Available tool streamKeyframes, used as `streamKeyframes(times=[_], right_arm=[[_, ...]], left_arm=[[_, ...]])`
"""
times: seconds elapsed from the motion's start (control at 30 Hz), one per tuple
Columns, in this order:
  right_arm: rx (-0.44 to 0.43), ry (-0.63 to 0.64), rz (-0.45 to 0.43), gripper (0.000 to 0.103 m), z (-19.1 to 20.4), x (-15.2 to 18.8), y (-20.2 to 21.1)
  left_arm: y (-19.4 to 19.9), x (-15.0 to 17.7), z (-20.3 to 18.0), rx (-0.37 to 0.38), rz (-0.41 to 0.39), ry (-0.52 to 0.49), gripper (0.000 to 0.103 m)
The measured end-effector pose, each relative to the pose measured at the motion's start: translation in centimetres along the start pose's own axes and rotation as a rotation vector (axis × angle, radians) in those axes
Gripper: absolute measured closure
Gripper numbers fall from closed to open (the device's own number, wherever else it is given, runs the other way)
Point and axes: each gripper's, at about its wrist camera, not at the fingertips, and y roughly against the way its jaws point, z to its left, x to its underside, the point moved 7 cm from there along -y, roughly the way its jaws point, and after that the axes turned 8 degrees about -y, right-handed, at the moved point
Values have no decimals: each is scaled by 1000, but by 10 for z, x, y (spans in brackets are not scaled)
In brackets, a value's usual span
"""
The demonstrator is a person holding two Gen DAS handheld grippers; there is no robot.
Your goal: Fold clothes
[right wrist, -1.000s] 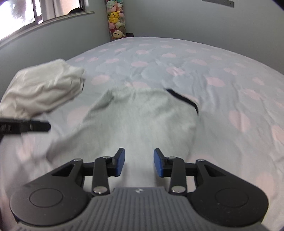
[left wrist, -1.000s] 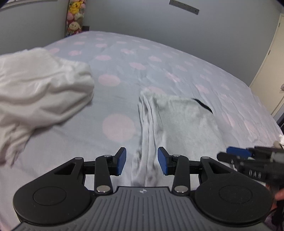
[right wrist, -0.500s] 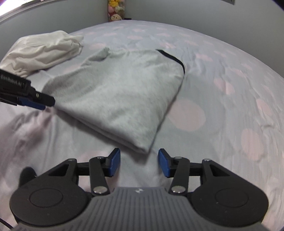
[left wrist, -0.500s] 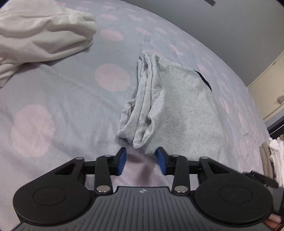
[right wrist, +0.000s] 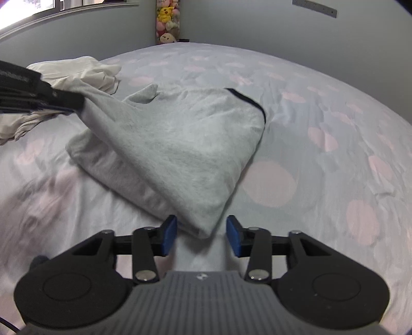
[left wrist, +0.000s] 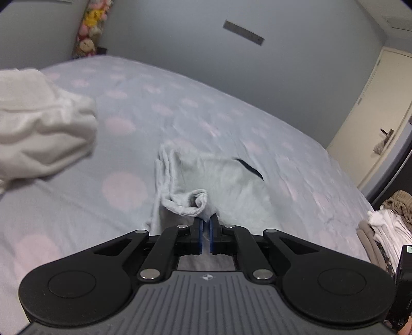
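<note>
Where left fingers [left wrist: 206,232] gaped, now clamped on grey shirt [left wrist: 221,180]; right fingers [right wrist: 202,235] narrowing, unclosed.

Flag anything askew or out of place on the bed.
The grey garment lies half folded, its left edge bunched in a roll. A white garment sits crumpled at the far left, unfolded. Nothing spilled or damaged.

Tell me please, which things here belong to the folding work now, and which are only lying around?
In the job:
- grey garment
- left gripper, shut on its corner
- right gripper, open around the near corner

Lying about:
- white garment
- stacked clothes
- plush toys
- dotted bedsheet
</note>
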Motion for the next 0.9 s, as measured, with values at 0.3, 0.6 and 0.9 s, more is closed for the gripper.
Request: streamKeyframes(times=[0.3,0.6,0.9], right_arm=[[-13,40,80,95,4,16,-11],[18,37,126,95,-7,20,0],[65,13,29,95,-14,-8,12]], left_arm=[[-41,41,40,-105,207,124,101],[-12,30,23,-282,239,1,75],[5,-15,8,-256,42,-70,75]])
